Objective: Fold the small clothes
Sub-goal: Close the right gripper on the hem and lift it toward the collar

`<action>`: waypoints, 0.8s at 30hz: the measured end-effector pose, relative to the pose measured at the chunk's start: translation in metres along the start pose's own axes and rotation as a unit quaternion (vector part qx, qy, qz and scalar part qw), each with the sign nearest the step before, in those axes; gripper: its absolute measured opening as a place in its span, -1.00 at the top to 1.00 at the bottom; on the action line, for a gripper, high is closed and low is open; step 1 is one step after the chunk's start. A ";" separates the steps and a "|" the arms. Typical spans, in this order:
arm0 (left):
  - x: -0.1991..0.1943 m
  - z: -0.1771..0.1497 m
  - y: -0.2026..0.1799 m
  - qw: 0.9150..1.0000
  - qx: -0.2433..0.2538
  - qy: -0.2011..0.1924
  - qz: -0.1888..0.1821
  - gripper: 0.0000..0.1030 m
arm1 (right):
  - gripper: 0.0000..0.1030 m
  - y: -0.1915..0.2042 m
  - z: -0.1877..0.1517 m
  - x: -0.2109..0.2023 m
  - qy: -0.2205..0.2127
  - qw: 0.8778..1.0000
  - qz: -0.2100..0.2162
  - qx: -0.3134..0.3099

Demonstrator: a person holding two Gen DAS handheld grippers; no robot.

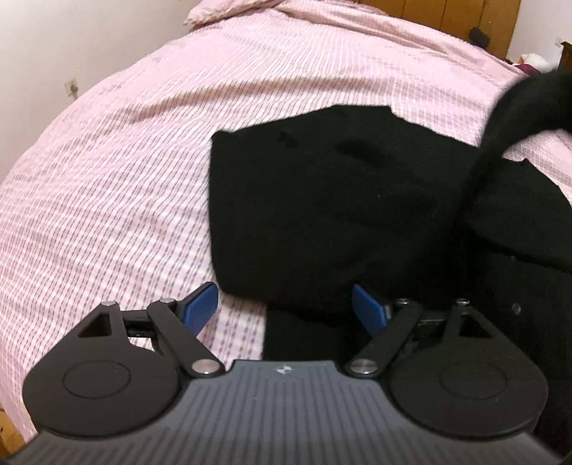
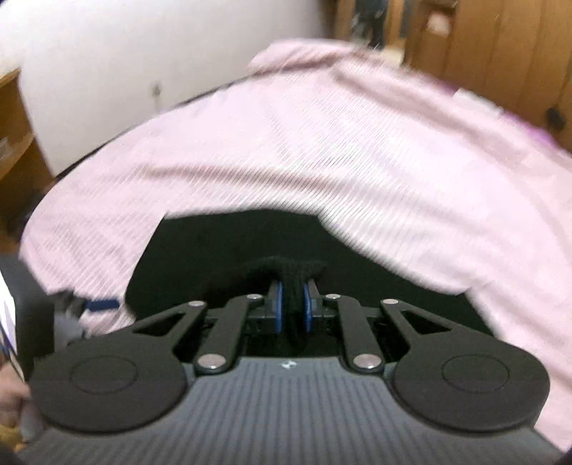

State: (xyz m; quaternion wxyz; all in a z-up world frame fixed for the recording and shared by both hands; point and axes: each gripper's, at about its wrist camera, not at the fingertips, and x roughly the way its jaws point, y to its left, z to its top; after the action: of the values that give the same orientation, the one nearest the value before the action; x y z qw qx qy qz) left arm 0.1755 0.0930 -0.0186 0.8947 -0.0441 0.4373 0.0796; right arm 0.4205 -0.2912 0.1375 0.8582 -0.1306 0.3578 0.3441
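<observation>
A black knitted garment [image 1: 321,200] lies spread on the pink checked bedcover [image 1: 118,168]. My left gripper [image 1: 286,307] hovers open over its near edge, blue pads [image 1: 202,306] wide apart and nothing pressed between them. At the right of the left wrist view a strip of the black cloth [image 1: 500,143] rises off the bed. In the right wrist view my right gripper [image 2: 292,307] is shut on a bunched fold of the black garment [image 2: 286,275], lifted above the rest of the cloth [image 2: 232,246]. That view is blurred.
A pink pillow [image 1: 228,10] and a wooden headboard [image 1: 447,14] stand at the far end of the bed. A white wall with a socket [image 1: 71,86] runs along the left. A wooden shelf [image 2: 10,118] stands at the left in the right wrist view.
</observation>
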 end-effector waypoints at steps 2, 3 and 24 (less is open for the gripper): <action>0.002 0.003 -0.005 1.000 0.004 -0.008 -0.003 -0.66 | 0.73 -0.013 0.012 -0.015 -0.016 1.000 -0.015 0.003; 0.004 0.005 -0.007 1.000 0.006 -0.008 0.001 -0.66 | 0.73 -0.020 0.016 -0.023 -0.027 0.999 -0.029 0.003; 0.045 0.027 -0.014 0.998 0.006 -0.013 0.062 -0.67 | 0.68 -0.161 -0.108 0.042 0.082 0.981 -0.155 0.085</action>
State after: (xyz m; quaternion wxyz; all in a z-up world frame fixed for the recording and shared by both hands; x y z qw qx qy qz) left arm 0.2268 0.0883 -0.0375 0.8938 -0.0108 0.4282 0.1327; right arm 0.4954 -0.4387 0.0275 0.8769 -0.1388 0.4303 0.1631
